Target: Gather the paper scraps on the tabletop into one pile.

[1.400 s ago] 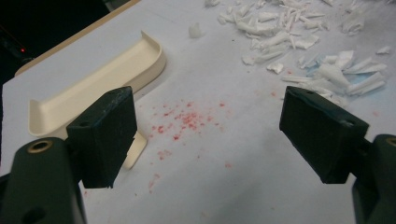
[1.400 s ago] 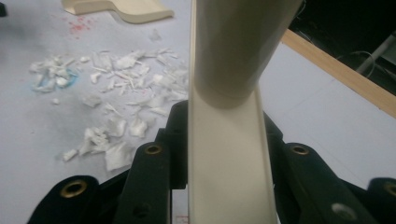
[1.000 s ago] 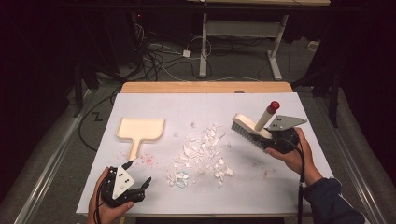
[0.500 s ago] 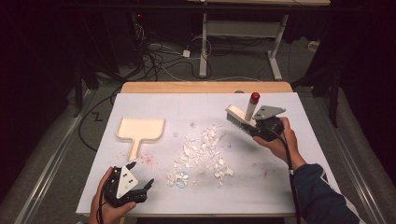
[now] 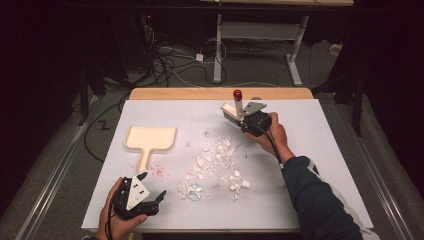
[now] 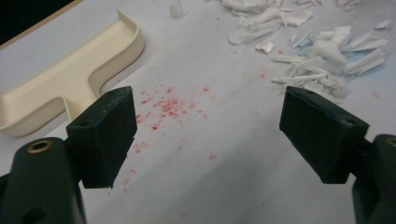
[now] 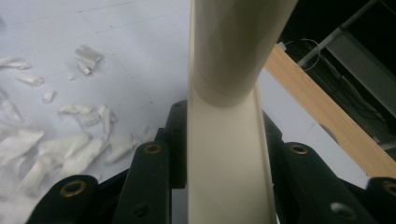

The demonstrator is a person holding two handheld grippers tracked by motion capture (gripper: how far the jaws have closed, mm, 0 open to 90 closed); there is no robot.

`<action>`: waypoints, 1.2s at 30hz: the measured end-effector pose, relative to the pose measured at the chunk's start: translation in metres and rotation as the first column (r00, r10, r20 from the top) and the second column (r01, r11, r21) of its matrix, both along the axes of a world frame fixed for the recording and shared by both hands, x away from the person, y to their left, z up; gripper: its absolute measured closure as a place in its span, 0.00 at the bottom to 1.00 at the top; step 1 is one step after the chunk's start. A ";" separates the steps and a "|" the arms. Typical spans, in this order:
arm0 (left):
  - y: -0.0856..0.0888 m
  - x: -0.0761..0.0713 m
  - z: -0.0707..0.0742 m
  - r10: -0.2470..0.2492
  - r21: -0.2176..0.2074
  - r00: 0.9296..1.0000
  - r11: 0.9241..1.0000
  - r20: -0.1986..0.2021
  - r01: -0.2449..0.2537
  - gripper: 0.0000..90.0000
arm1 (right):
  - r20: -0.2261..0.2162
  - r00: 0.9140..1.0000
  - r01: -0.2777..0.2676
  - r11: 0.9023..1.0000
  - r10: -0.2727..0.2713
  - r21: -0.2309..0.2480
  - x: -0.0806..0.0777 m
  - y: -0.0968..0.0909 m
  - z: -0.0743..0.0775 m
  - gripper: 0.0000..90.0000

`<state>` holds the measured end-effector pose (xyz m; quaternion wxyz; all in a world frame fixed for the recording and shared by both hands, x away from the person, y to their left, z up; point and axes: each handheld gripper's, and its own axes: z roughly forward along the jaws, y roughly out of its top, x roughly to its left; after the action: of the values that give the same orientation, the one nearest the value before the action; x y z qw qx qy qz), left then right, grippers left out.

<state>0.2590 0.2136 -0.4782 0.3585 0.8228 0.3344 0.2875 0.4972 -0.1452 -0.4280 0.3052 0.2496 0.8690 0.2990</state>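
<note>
My right gripper [image 5: 246, 119] is shut on the cream handle of a hand brush [image 5: 231, 111], whose red tip [image 5: 237, 94] points up and away. It hangs at the far side of a pile of white shards [image 5: 215, 162] in the middle of the white table. In the right gripper view the brush handle [image 7: 224, 140] runs up between the jaws, with shards [image 7: 70, 144] to the left. A cream dustpan [image 5: 150, 139] lies at the left. My left gripper [image 5: 154, 186] rests open near the front edge; its open jaws [image 6: 205, 135] face the dustpan [image 6: 60, 88] and shards [image 6: 322, 56].
Red specks [image 5: 157, 171] stain the sheet [image 5: 320, 150] between the dustpan and the left gripper. A wooden edge [image 5: 200, 93] borders the far side of the table. Beyond it are cables [image 5: 170, 60] and a metal frame [image 5: 260, 30] on the floor.
My right gripper carried the brush to the left and farther away, from the right of the pile to its far side. The left gripper kept still.
</note>
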 end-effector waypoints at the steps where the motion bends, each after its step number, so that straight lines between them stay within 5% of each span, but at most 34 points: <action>1: -0.001 -0.001 0.000 -0.004 0.000 1.000 1.000 0.001 0.004 0.20 | 0.005 1.000 0.008 1.000 -0.007 -0.015 0.002 0.007 -0.003 0.76; 7: -0.005 -0.001 0.000 -0.035 0.017 0.999 0.999 0.008 0.035 0.20 | 0.003 1.000 -0.031 0.998 0.031 -0.054 0.001 0.037 -0.017 0.76; 11: -0.005 0.000 -0.001 -0.037 0.012 0.999 0.999 0.000 0.037 0.20 | -0.008 0.997 -0.083 0.996 0.083 -0.036 -0.003 0.047 -0.021 0.76; 16: -0.005 0.000 -0.001 -0.043 0.015 0.999 0.999 0.001 0.043 0.20 | -0.029 0.984 -0.176 0.984 0.175 -0.021 -0.012 0.054 -0.025 0.76; 18: -0.005 0.000 -0.001 -0.045 0.019 0.999 0.999 -0.001 0.045 0.20 | -0.035 0.968 -0.249 0.968 0.250 0.021 -0.021 0.052 -0.027 0.76; 19: -0.006 0.000 -0.001 -0.046 0.019 0.999 0.999 -0.001 0.046 0.20 | -0.035 0.968 -0.249 0.968 0.250 0.021 -0.021 0.052 -0.027 0.76; 20: -0.006 0.000 -0.001 -0.046 0.019 0.999 0.999 -0.001 0.046 0.20 | -0.029 0.955 -0.296 0.955 0.296 0.020 -0.029 0.050 -0.028 0.75; 21: -0.006 0.000 -0.001 -0.047 0.022 0.999 0.999 -0.001 0.047 0.20 | -0.029 0.955 -0.296 0.955 0.296 0.020 -0.029 0.050 -0.028 0.75; 22: -0.006 0.000 -0.001 -0.046 0.022 0.999 0.999 0.000 0.046 0.20 | -0.030 0.945 -0.325 0.945 0.326 0.019 -0.033 0.049 -0.028 0.75; 23: -0.006 -0.001 0.000 -0.045 0.020 0.999 0.999 0.002 0.045 0.20 | -0.042 0.925 -0.376 0.926 0.377 0.029 -0.042 0.045 -0.027 0.75; 25: -0.006 -0.001 0.000 -0.044 0.023 0.999 0.999 0.001 0.044 0.20 | -0.044 0.907 -0.417 0.909 0.418 0.029 -0.049 0.041 -0.025 0.75; 26: -0.006 -0.001 0.000 -0.039 0.019 0.999 0.999 0.000 0.039 0.20 | -0.044 0.907 -0.417 0.909 0.418 0.029 -0.049 0.041 -0.025 0.75; 28: -0.005 -0.001 0.000 -0.035 0.013 0.999 0.999 0.003 0.035 0.20 | -0.055 0.880 -0.471 0.881 0.473 0.048 -0.065 0.037 -0.019 0.76; 30: -0.004 -0.002 0.002 -0.029 0.007 1.000 1.000 0.011 0.029 0.20 | -0.065 0.861 -0.501 0.863 0.505 0.066 -0.075 0.033 -0.017 0.76; 31: -0.004 -0.002 0.002 -0.029 0.007 1.000 1.000 0.011 0.029 0.20 | -0.065 0.861 -0.501 0.863 0.505 0.066 -0.075 0.033 -0.017 0.76; 34: -0.003 -0.003 0.003 -0.021 0.000 1.000 1.000 0.020 0.021 0.20 | -0.066 0.843 -0.530 0.846 0.534 0.060 -0.091 0.029 -0.015 0.76; 36: -0.003 -0.004 0.003 -0.020 0.002 1.000 1.000 0.022 0.020 0.20 | -0.043 0.850 -0.522 0.851 0.525 0.064 -0.100 0.027 -0.009 0.76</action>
<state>0.2552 0.2106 -0.4749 0.3644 0.8232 0.3217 0.2932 0.3973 -0.1182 -0.4373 0.1804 0.0200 0.9049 0.3849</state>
